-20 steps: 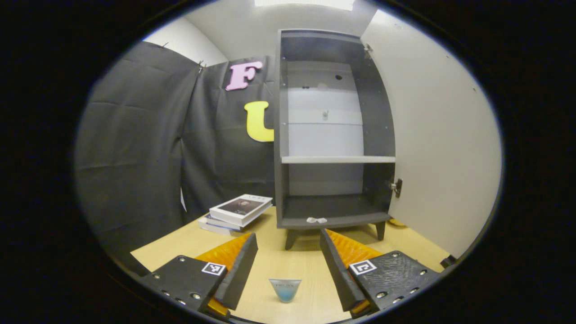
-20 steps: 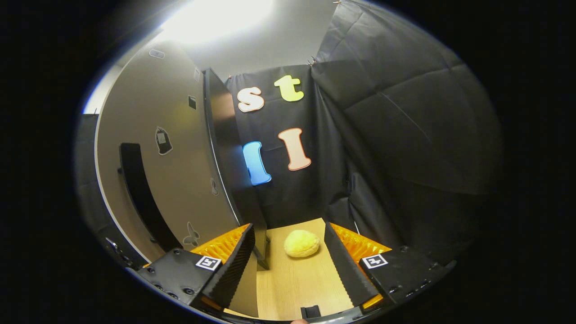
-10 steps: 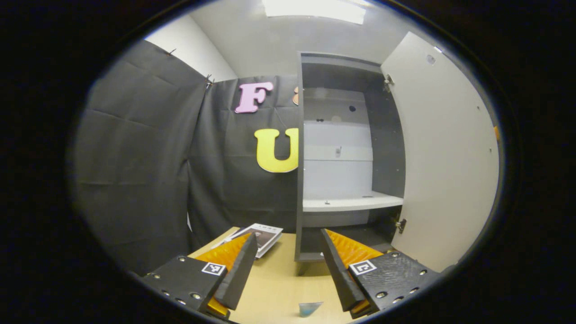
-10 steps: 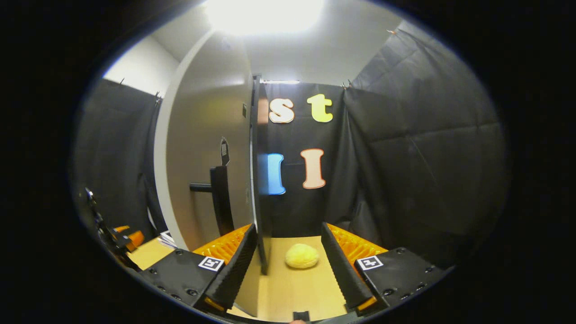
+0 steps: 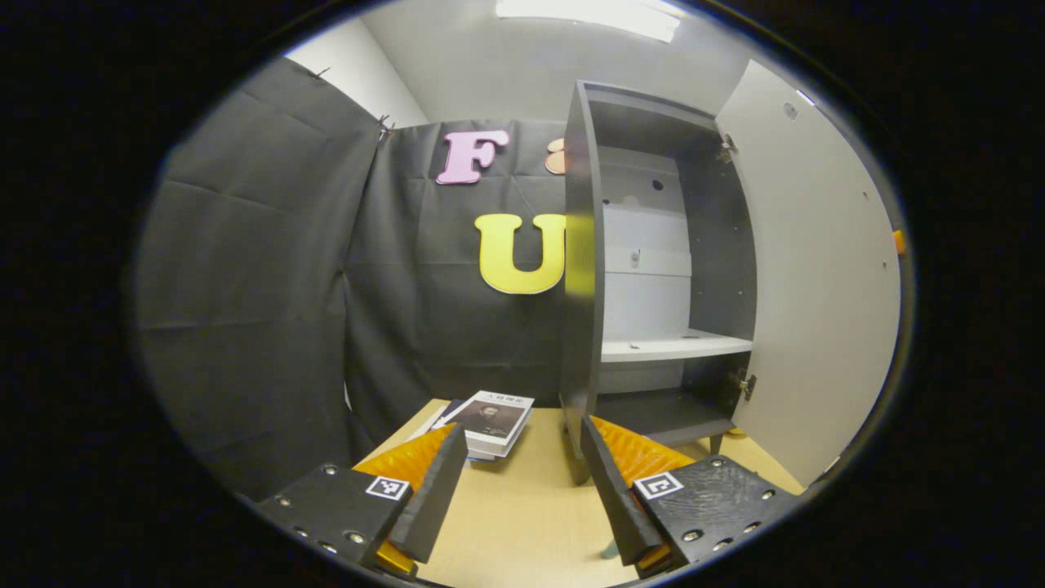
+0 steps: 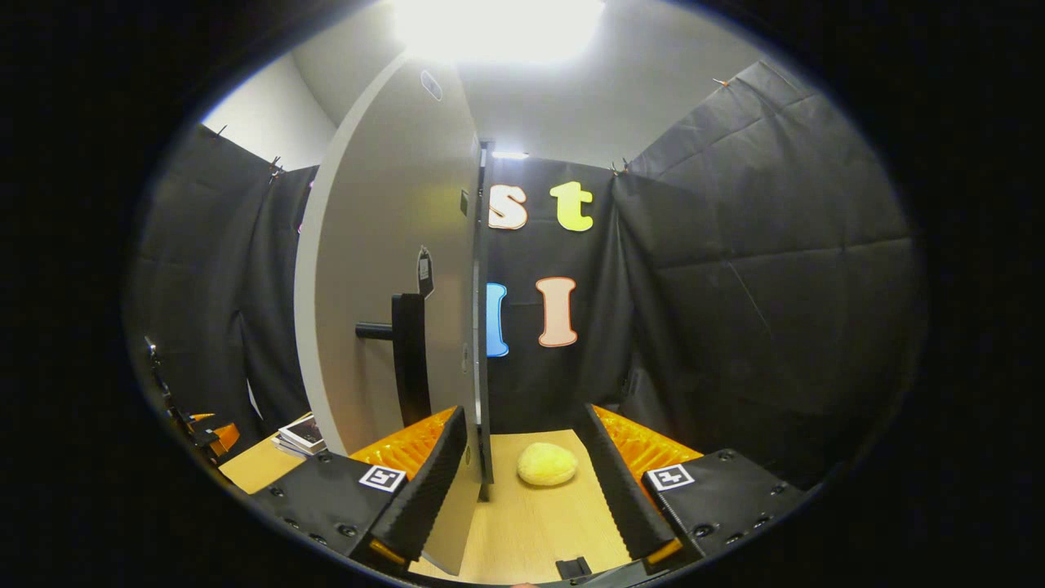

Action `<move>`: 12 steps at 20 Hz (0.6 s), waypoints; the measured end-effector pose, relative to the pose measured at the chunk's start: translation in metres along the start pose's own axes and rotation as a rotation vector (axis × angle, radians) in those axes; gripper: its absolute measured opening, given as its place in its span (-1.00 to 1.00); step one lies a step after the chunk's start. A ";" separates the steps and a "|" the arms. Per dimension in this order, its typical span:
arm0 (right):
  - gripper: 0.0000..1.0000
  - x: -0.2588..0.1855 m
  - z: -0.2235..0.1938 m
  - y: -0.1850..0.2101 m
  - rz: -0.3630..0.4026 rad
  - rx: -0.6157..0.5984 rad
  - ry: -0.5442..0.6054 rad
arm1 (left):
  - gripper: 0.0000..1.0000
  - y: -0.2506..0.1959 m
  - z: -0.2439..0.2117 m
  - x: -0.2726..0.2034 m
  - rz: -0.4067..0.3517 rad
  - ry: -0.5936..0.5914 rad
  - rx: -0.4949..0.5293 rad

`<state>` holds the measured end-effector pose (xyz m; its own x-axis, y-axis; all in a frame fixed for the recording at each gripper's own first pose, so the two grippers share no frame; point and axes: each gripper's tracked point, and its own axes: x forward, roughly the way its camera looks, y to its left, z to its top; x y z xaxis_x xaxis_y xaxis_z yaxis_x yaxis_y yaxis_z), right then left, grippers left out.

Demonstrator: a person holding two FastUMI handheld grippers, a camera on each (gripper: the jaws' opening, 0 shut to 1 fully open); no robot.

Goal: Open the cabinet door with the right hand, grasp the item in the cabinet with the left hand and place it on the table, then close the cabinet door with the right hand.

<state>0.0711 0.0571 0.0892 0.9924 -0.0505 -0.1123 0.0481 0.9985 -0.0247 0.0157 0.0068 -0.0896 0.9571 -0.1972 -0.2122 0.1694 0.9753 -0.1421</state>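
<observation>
While the cabinet door (image 6: 384,269) was seen swung open w/ its edge just left of the right gripper (image 6: 522,490), held wide & empty, the left gripper (image 5: 522,490), also wide & empty, was kept farther from the door, w/ a small item (image 5: 608,552) glimpsed on the table (image 5: 514,523) by its right finger.

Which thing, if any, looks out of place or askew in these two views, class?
The cabinet door hangs wide open, and the books beside the cabinet are stacked askew, the top one twisted off the ones beneath. Nothing looks spilled or damaged.
</observation>
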 end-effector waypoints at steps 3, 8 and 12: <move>0.84 0.000 0.000 0.035 0.032 -0.001 -0.007 | 0.69 0.016 0.003 0.000 -0.018 -0.007 0.005; 0.77 0.012 -0.001 0.084 0.079 0.017 -0.015 | 0.67 0.042 -0.003 -0.007 -0.027 -0.004 -0.004; 0.90 0.023 0.000 0.122 0.136 0.029 -0.015 | 0.67 0.065 -0.008 -0.018 -0.009 -0.003 0.009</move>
<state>0.0994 0.1779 0.0835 0.9915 0.0856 -0.0975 -0.0842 0.9963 0.0188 0.0075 0.0725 -0.1026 0.9562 -0.2059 -0.2079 0.1803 0.9742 -0.1354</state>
